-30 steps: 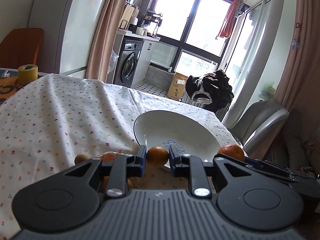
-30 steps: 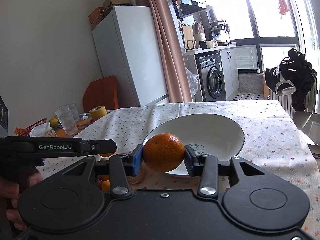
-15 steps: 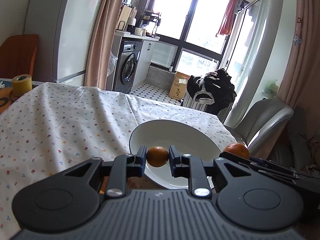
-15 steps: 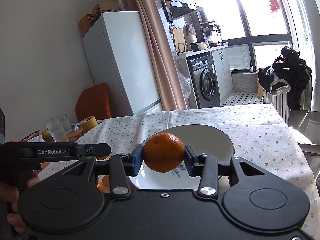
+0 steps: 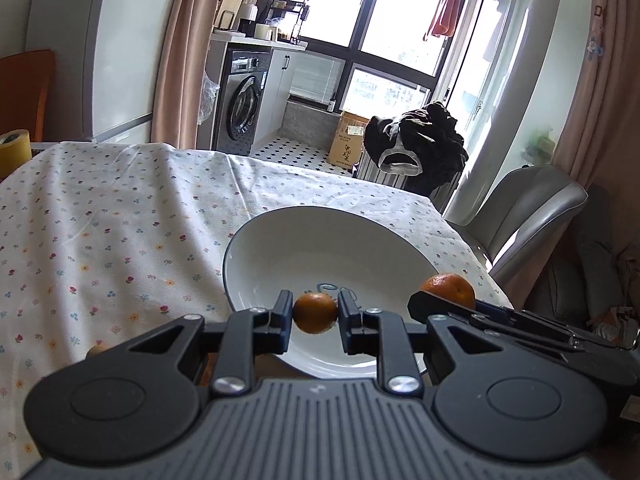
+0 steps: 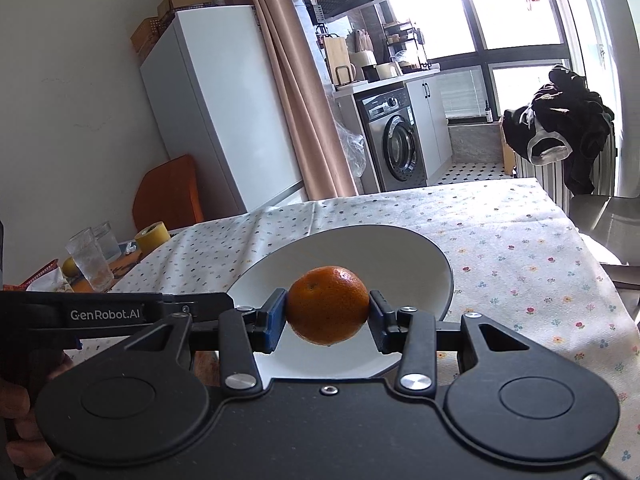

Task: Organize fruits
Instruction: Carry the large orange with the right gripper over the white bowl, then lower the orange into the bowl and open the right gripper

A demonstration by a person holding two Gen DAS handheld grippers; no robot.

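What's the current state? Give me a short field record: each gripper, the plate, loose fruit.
left gripper: jaws shut on a small orange, held over the plate
right gripper: jaws shut on a big orange, held over the plate's near side
plate: white, on the flowered tablecloth, no fruit in it
loose fruit: one piece on the cloth, left of plate

glossy white glazed bowl (image 6: 420, 252) on a matt floral cotton-look tablecloth (image 6: 520, 248); dimpled orange peel (image 6: 328, 304); matt black plastic gripper (image 6: 327, 320), clear glass tumbler (image 6: 90, 264) at nine o'clock.
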